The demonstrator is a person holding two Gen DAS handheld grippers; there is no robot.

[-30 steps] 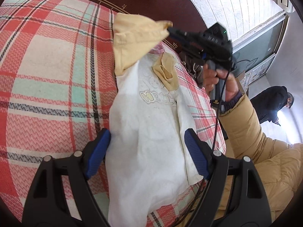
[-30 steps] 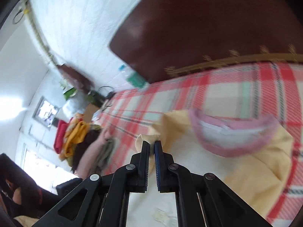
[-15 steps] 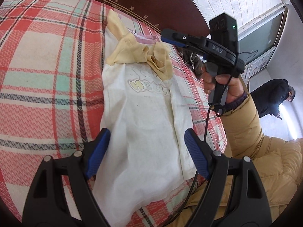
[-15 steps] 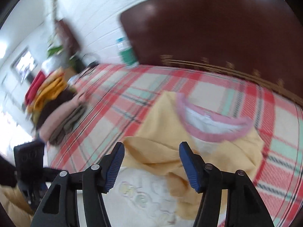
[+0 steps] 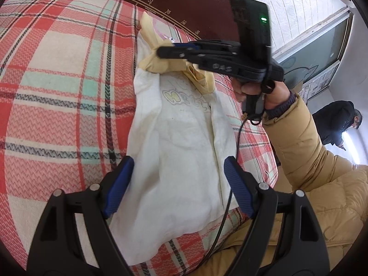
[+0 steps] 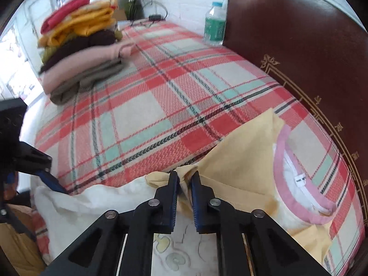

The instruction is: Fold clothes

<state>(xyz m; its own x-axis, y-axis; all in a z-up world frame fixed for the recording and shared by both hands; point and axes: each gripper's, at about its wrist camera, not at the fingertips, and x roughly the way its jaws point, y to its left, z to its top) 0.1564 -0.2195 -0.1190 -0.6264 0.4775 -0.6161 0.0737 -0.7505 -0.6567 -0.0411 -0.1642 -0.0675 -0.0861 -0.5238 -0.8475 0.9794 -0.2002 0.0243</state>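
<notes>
A: Where's the shirt [image 5: 179, 161]?

B: Flat on the plaid bed cover [image 5: 57, 92], white body running lengthwise, pink collar [image 6: 299, 197] at the end nearest the dark headboard [image 6: 299, 34]. The yellow sleeves are bunched up just below the collar.

A: And the right hand [image 5: 257, 92]?

B: It reaches in over the shirt from the side away from the open cover, fist around the handle, tan padded sleeve [image 5: 306, 147] behind it, a cable hanging from the handle over the shirt's edge. The right tongs [image 6: 184, 179] point steeply down at the shirt near the collar, nearly pressed together and pinching a fold of the yellow sleeve [image 6: 241, 161].

A: The left tongs [image 5: 179, 184]?

B: Spread wide, tilted down above the shirt's lower half, one blue pad off each long side. Nothing between them is gripped; whether the pads brush the cloth I can't tell.

A: Any room around the shirt?

B: Plenty of bare cover on the side away from the right hand. A stack of folded clothes [image 6: 78, 46] sits well apart from the shirt, across that open stretch, and a water bottle [image 6: 215, 25] stands beside the headboard's far edge. The shirt's hem corner lies close to the bed's edge. Someone in dark clothes [image 5: 335, 122] stands well beyond the bed.
</notes>
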